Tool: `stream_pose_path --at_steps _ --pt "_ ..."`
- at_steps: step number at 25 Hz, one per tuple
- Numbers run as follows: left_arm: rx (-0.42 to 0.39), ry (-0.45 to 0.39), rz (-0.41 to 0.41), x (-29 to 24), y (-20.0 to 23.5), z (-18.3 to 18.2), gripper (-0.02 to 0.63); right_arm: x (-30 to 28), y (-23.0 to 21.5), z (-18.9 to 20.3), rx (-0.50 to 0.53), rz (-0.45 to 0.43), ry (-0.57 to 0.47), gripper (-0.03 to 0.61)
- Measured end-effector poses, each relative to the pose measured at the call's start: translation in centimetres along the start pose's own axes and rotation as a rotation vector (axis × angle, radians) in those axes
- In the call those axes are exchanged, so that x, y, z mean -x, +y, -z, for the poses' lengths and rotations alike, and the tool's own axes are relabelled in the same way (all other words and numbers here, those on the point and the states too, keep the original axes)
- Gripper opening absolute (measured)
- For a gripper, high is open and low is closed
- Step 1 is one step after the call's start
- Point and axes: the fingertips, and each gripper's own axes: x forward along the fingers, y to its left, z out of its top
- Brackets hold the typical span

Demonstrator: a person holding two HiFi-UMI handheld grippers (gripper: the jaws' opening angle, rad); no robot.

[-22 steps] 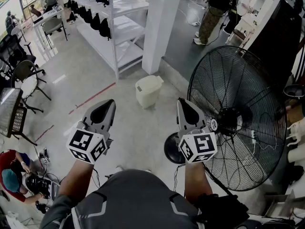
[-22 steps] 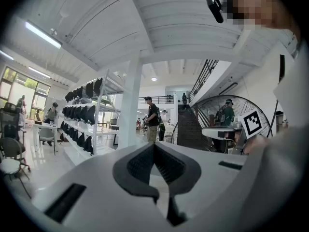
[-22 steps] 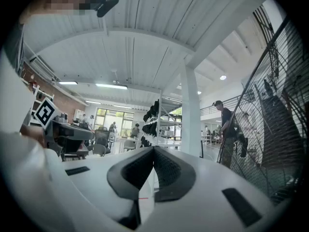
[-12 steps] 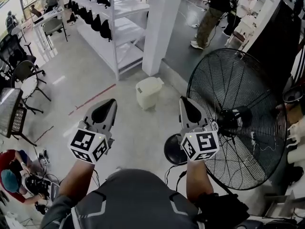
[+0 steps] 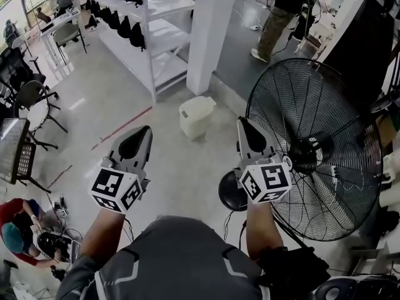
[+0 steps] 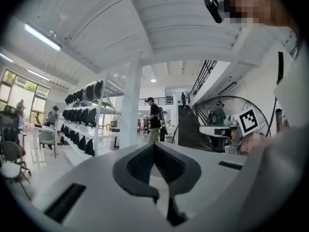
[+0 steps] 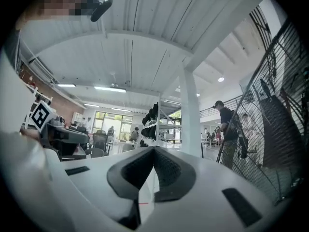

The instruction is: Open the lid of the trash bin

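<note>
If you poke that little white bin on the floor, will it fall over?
It might slide or tip a bit. The trash bin looks like small, pale plastic, so it is probably light, and it stands free on a smooth floor. Its lid looks rigid and shut, so it should lift stiffly rather than flop.

In the head view the trash bin (image 5: pixel 196 116) is too small to tell how its lid sits or whether it has a hinge or pedal. The round base (image 5: pixel 229 191) of the fan (image 5: pixel 312 149) is partly hidden behind the right gripper (image 5: pixel 244 124). A standing person (image 5: pixel 275 17) is cut off by the top edge, and a crouched person (image 5: pixel 15 220) and a monitor (image 5: pixel 12 145) by the left edge. In the gripper views, the white body of the left gripper (image 6: pixel 154 145) and that of the right one fill the lower half and hide the floor beyond.
</note>
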Motion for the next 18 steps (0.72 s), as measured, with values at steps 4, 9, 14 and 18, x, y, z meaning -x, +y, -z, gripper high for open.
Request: stream_pose_path --at_steps 4,9,14,18 --pt "0.001 -0.004 0.013 0.3 1.6 -0.4 0.008 -1.3 1.2 -0.3 -0.006 0.005 0.009 0.026" --pt "0.005 -0.02 0.04 1.1 4.1 -0.2 0.008 -2.7 3.1 -0.6 0.006 0.033 -0.002 0.026" --pt "0.015 -0.007 0.072 0.2 6.7 1.2 0.008 -4.8 3.7 0.4 0.005 0.062 0.009 0.026" --pt "0.025 -0.002 0.071 -2.0 8.7 1.7 0.008 -7.8 2.9 1.2 0.009 0.055 0.019 0.026"
